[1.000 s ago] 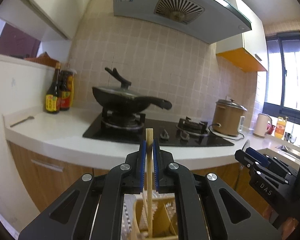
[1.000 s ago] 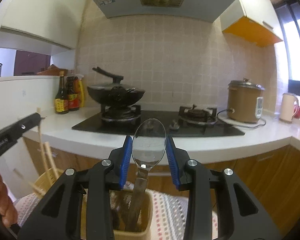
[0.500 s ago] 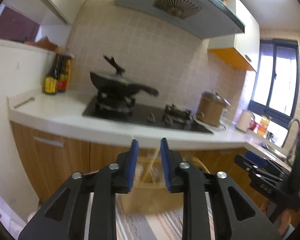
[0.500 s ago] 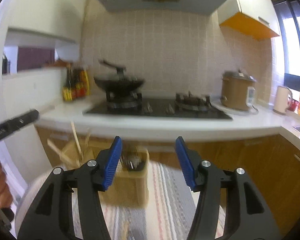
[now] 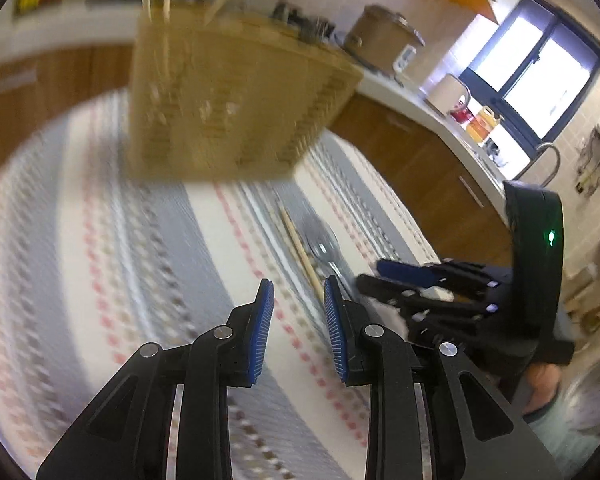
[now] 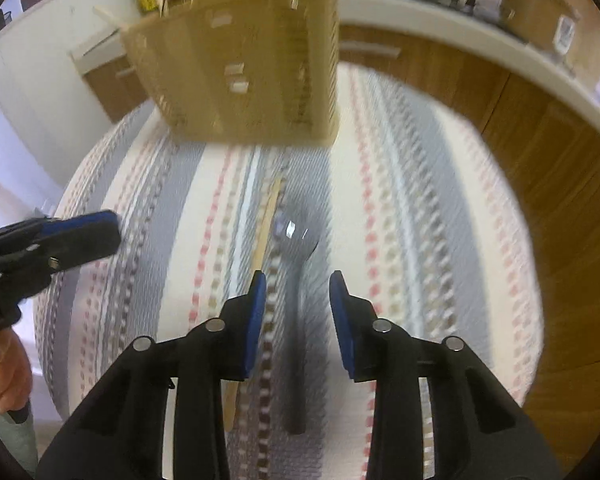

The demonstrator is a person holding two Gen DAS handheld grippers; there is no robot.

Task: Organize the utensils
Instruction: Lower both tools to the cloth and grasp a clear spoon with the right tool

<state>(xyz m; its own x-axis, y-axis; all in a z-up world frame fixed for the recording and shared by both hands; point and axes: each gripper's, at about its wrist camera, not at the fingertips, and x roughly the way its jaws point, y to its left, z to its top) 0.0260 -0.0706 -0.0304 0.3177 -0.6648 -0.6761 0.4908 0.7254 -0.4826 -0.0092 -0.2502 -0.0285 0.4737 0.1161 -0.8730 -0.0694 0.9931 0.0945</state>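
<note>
A metal spoon (image 6: 296, 236) is laid flat on a striped tablecloth (image 6: 400, 240), bowl toward the far side and dark handle running back toward the camera. In the right wrist view its handle is seen passing under the gap of the right gripper (image 6: 296, 288), whose blue ribbed pads are set apart and are closing; the spoon is not pressed by them, and whether the pads have reached table height cannot be told through the blur. Just beside the spoon, on its left, a pale wooden chopstick (image 6: 266, 224) is laid almost parallel, its near part passing under the gripper's left finger.

In the left wrist view the same spoon (image 5: 322, 242) and chopstick (image 5: 300, 248) are seen ahead and to the right of the left gripper (image 5: 298, 294). Its pads are parted with only cloth showing between them, and nothing is held.

Farther back on the cloth a tan holder (image 6: 244, 72) with slotted, perforated walls is placed upright, with thin pale chopsticks standing out of its top. The cloth is woven, with grey and cream bands and rows of red and brown dashes. Wooden cabinets (image 6: 540, 152) under a white counter are seen behind the table.
</note>
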